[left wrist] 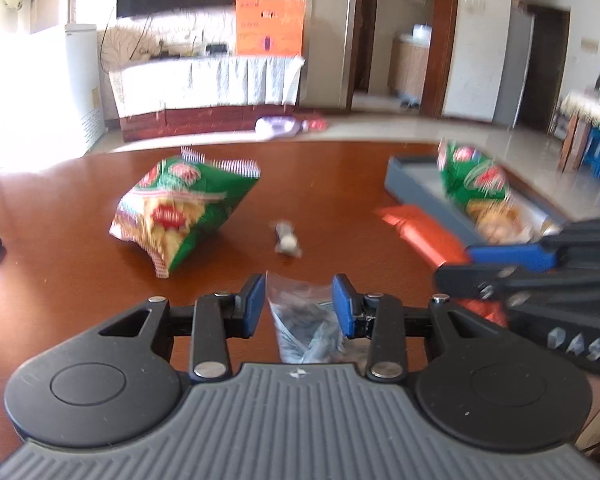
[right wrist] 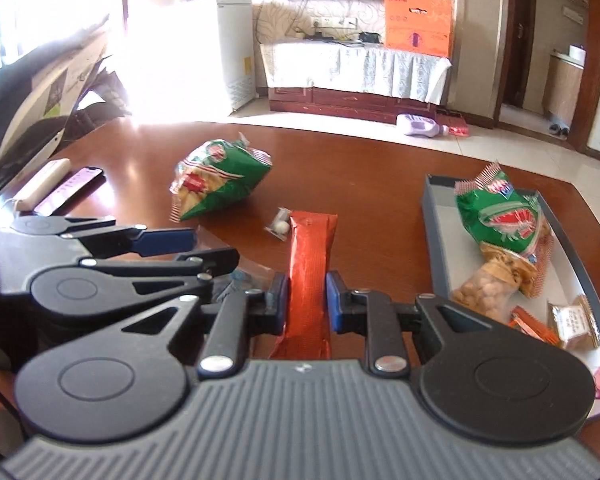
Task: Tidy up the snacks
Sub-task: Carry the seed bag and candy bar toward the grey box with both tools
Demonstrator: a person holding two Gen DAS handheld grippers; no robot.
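i see a glossy reddish-brown table [right wrist: 380, 176] and on it a grey, flat-bottomed tray [right wrist: 434, 240] with a crinkled green chip bag [right wrist: 504, 216] inside. a second puffy green bag [left wrist: 180, 208] lies on the wood. my right gripper [right wrist: 306, 300] is clamped on a long orange foil packet [right wrist: 310, 264]; my left gripper [left wrist: 300, 306] pinches a small clear plastic pouch [left wrist: 306, 328].

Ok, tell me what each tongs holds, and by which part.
Left tongs: clear plastic packet, pinched near its top. Right tongs: long orange packet, gripped across its lower middle.
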